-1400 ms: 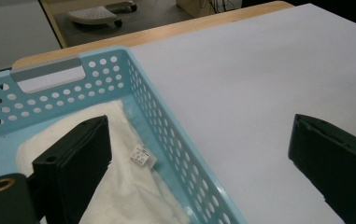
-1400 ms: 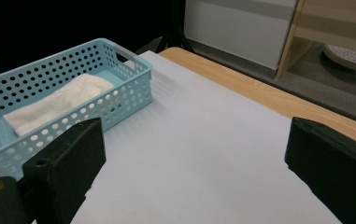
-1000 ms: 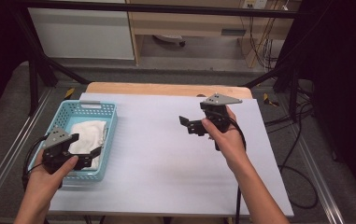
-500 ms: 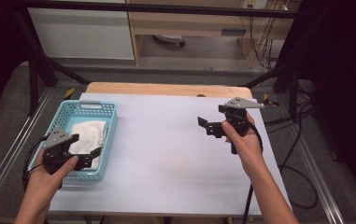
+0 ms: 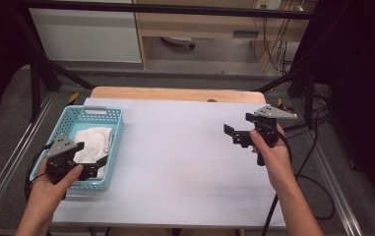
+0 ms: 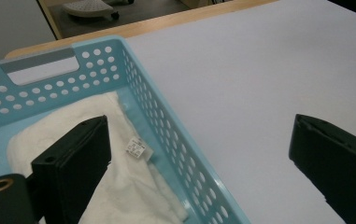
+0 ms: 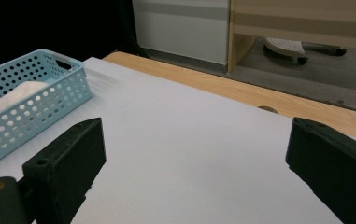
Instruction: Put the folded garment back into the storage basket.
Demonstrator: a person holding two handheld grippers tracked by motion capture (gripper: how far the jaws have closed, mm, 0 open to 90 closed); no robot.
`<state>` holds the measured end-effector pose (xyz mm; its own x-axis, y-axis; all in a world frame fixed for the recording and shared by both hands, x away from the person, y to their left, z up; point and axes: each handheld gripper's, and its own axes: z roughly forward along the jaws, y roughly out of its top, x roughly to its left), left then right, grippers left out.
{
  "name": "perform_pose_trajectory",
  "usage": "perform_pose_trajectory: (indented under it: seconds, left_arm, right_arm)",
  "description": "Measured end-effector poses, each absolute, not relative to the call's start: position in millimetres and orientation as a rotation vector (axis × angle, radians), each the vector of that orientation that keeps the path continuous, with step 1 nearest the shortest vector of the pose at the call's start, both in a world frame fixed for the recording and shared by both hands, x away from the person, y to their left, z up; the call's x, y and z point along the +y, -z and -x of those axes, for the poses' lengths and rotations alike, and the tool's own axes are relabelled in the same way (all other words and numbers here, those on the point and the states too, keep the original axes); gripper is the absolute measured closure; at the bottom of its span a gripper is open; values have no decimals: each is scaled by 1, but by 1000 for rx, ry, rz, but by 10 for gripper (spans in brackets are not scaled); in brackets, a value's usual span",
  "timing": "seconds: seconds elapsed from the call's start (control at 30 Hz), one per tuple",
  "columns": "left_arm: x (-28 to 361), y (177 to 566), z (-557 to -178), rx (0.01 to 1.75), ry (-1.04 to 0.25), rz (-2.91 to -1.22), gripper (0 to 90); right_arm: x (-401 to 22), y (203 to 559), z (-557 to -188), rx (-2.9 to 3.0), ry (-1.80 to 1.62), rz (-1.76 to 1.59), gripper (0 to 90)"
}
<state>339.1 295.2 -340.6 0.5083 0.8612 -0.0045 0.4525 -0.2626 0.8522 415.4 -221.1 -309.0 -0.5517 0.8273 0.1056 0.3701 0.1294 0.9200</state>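
White cloth [image 6: 133, 191] in basket [image 6: 175, 140] bears a tag [image 6: 137, 148], print unreadable.

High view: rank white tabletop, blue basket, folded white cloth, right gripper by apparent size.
1. white tabletop
2. blue basket
3. folded white cloth, lying inside the basket
4. right gripper, though it looks close to the cloth in size and is held above the table, so the last two are unsure.
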Motion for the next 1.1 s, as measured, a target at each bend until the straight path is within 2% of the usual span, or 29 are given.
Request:
perform_pose_trajectory:
  seconds: [0.53,1.1]
  left_arm:
    - [292,343,-339,1083,-576,-1921,54]
    - [288,344,-337,1078,-571,-1927,52]
  right_arm:
    - [-254,311,-401,1933,-1399,-1185,54]
    - [-284,333,-372,1869,-1409,-1245,53]
